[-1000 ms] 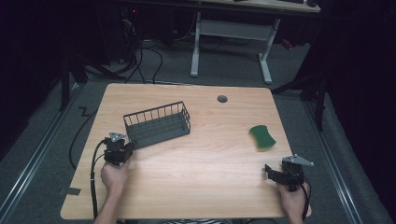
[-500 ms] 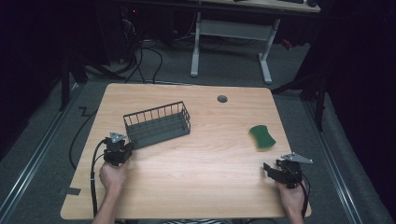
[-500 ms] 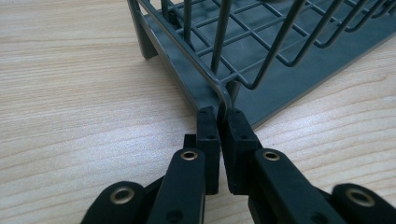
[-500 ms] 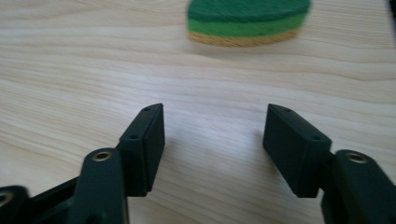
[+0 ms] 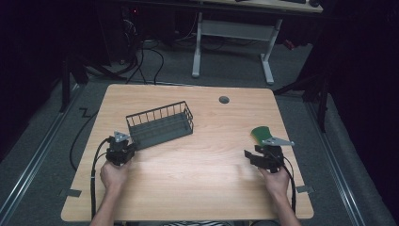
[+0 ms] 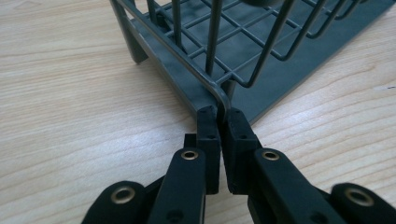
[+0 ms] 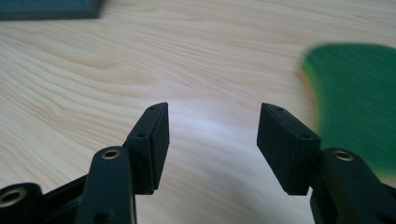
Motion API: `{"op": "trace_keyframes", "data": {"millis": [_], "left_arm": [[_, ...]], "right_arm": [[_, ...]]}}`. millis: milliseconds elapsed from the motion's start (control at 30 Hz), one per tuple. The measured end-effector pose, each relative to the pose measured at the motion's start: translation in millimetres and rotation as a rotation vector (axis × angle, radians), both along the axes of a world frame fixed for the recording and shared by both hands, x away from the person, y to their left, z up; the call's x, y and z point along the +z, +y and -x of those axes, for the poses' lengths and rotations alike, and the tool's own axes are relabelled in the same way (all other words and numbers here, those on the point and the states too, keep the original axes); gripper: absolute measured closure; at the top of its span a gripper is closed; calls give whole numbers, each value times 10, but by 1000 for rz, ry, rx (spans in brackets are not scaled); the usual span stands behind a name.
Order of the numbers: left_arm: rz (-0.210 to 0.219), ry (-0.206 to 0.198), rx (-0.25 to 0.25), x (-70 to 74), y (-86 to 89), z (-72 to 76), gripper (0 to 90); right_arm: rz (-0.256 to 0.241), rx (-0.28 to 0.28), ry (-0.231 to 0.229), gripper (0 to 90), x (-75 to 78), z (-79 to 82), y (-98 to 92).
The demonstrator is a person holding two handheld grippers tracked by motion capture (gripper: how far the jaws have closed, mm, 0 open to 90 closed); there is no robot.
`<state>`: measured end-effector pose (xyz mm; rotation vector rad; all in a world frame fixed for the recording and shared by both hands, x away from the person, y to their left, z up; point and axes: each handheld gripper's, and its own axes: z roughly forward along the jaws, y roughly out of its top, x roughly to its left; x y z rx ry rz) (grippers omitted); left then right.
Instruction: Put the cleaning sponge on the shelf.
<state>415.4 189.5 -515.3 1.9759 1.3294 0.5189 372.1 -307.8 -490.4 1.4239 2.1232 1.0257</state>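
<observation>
Gripping basket point(image 6: 219, 60) rim, left hand-held gripper point(image 6: 218, 122)

A fixed camera overlooks the light wooden table point(image 5: 197, 183) from above; two gripper-mounted cameras skim the same tabletop, close and low.

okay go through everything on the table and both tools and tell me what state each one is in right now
Left tool: shut on the wire basket's bottom corner rim.
Right tool: open, empty, jaws wide apart above bare table.
Wire basket: upright on the table, nothing visible inside.
Green sponge: lying flat on the table, untouched, just beyond the right tool.
Table: bare wood apart from these things.
</observation>
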Motion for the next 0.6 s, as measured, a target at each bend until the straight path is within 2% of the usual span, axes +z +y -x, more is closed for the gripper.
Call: {"op": "trace_keyframes", "data": {"millis": [67,100,133,167,233,333,367,400,433,467,600], "left_arm": [[4,-3,-7,-4,-11,-2,866],[4,-3,-7,-4,-11,-2,866],[5,-4,-11,-6,-13,-2,866],[6,-4,-14,-7,-12,-2,866],[6,-2,-17,-5,-11,-2,866],[6,-4,-28,-6,-13,2,866],[6,-4,-28,-6,-13,2,866],[6,-3,-30,-6,-13,3,866],[6,-3,-30,-6,-13,3,866],[6,-3,-31,-6,-13,3,866],[7,-2,-33,-5,-12,2,866]], "right_arm": [[-1,37,5,447,8,-93,164],[-1,37,5,447,8,-93,164],[-2,68,16,462,3,-211,320],[-6,84,20,466,0,-282,388],[-20,103,32,485,5,-422,518],[-15,130,34,506,30,-626,712],[-15,130,34,506,30,-626,712],[-14,148,48,519,45,-755,845],[-14,148,48,519,45,-755,845],[-14,165,58,528,51,-873,969],[0,185,64,547,54,-1068,1184]]}}
